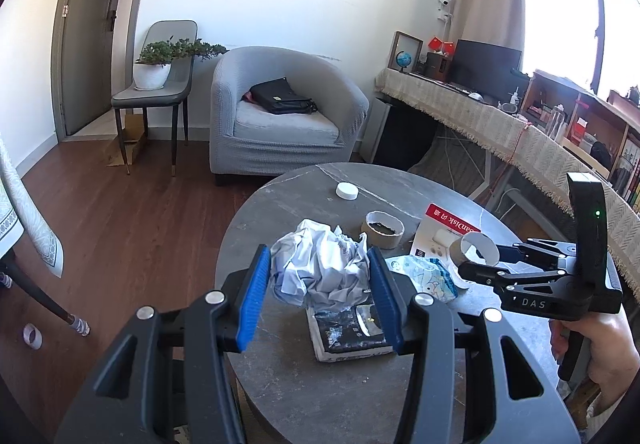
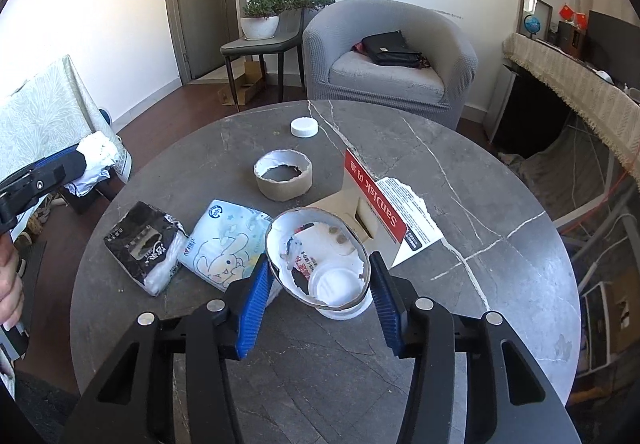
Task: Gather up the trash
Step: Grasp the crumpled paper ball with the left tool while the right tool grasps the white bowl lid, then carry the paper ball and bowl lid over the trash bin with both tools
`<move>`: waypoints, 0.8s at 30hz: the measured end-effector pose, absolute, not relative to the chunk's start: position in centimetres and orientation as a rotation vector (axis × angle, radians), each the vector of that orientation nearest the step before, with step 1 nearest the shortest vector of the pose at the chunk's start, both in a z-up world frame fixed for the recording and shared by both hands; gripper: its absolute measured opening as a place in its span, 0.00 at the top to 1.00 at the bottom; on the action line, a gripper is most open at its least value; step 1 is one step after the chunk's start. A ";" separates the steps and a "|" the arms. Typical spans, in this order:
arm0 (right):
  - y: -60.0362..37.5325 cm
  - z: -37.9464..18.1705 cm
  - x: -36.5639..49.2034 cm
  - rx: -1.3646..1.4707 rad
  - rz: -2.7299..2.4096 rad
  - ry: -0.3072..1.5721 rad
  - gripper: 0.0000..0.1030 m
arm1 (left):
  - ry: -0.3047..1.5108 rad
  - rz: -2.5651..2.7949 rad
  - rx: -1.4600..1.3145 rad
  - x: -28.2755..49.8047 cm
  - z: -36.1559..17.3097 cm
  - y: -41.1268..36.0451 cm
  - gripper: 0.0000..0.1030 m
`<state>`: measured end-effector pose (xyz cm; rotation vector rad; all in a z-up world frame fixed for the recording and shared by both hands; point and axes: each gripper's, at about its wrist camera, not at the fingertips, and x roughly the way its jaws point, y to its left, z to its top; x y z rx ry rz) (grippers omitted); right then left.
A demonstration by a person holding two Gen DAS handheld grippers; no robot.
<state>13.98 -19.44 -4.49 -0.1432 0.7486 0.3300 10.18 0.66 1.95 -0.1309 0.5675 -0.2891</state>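
My left gripper is shut on a crumpled white paper ball, held above the round grey marble table; the right wrist view shows it at the left edge. My right gripper is shut on a torn cardboard tape ring, squeezed oval between the blue pads; it also shows in the left wrist view. On the table lie a second cardboard ring, a white cap, a black tissue pack, a blue-and-white tissue pack and a SanDisk card package.
A white round lid sits on the table under the held ring. A grey armchair with a black bag stands behind the table, and a chair with a potted plant beside it. A cloth-covered desk runs along the right.
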 end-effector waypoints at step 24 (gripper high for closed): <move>-11.3 -2.9 14.4 -0.129 0.516 0.719 0.52 | 0.600 -0.189 -0.112 9.5 1.4 6.6 0.50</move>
